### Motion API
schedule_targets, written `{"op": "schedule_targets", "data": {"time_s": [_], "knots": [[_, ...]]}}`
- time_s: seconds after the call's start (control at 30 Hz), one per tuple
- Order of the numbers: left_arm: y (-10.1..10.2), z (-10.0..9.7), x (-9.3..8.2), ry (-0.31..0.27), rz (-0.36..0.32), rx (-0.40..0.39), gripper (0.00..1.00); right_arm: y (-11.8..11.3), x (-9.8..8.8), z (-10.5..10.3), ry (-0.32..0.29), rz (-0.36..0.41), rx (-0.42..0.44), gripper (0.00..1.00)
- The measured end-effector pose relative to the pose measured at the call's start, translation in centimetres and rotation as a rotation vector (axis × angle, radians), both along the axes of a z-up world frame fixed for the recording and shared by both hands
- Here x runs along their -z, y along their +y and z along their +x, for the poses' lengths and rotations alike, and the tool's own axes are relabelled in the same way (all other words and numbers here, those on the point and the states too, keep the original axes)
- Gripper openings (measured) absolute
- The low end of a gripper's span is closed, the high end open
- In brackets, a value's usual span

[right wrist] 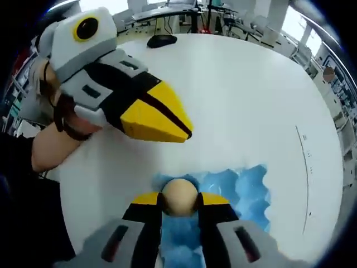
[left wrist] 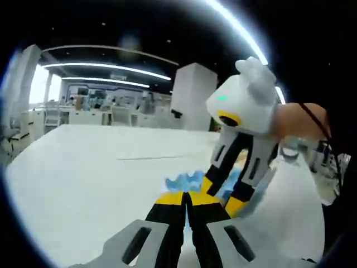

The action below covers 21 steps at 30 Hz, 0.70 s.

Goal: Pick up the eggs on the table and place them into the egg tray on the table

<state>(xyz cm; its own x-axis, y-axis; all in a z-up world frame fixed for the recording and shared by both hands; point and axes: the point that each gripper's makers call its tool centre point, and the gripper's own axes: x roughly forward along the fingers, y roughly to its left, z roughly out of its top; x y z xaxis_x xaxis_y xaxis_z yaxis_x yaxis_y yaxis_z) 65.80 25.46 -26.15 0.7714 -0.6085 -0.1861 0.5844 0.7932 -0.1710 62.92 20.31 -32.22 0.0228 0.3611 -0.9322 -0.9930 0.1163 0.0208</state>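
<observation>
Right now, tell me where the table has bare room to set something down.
In the right gripper view, the white table is bare from the blue egg tray out to the far edge near the dark mouse. It is crowded where the right gripper holds an egg over the tray, with the left gripper close above.

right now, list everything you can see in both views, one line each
egg: one, tan, clamped between the right tool's tips, above the tray
egg tray: one, light blue, on the white table, under the right tool
table: one, white, carries the tray
dark object: one, black, far edge of the table; too small to identify
office furniture: several pieces, pale, in the background beyond the table
right tool: one, yellow-and-black tips, grey body, shut on the egg
left tool: one, yellow-and-black tips, jaws together, nothing in them, held above the table near the tray
person's hand: one, holding the left tool
</observation>
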Motion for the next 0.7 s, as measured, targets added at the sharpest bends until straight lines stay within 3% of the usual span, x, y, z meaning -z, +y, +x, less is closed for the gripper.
{"op": "schedule_targets", "data": {"time_s": [0.33,0.47,0.53,0.7], "knots": [[-0.9,-0.5,0.6,0.029,0.000,0.080,0.00,-0.1,0.0,0.1,0.000,-0.002,-0.026,0.27],[-0.9,-0.7,0.5,0.034,-0.026,0.078,0.00,-0.2,-0.3,0.0,0.002,0.036,-0.026,0.27],[-0.9,-0.7,0.5,0.036,-0.028,0.073,0.00,0.3,-1.2,0.1,0.009,0.102,-0.008,0.31],[-1.4,-0.7,0.7,0.038,-0.019,0.077,0.00,-0.9,-2.9,0.5,0.015,0.146,0.030,0.31]]}}
